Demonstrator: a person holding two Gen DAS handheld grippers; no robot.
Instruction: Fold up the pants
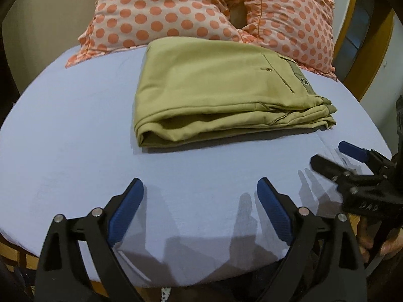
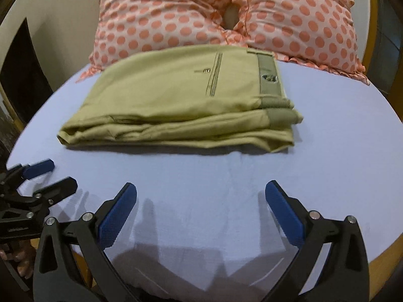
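The khaki pants (image 1: 214, 93) lie folded in a thick rectangular stack on the light blue sheet (image 1: 75, 138), waistband and back pocket to the right. They also show in the right wrist view (image 2: 176, 100). My left gripper (image 1: 200, 188) is open and empty, above the sheet a little in front of the stack. My right gripper (image 2: 201, 191) is open and empty, also in front of the stack. The right gripper shows at the right edge of the left wrist view (image 1: 330, 156). The left gripper shows at the left edge of the right wrist view (image 2: 58, 173).
Two pink pillows with orange dots (image 1: 176, 12) (image 2: 289, 17) lean behind the pants. The bed's wooden frame (image 1: 370, 50) shows at the right and along the near edge. A beige wall (image 1: 50, 25) stands to the left.
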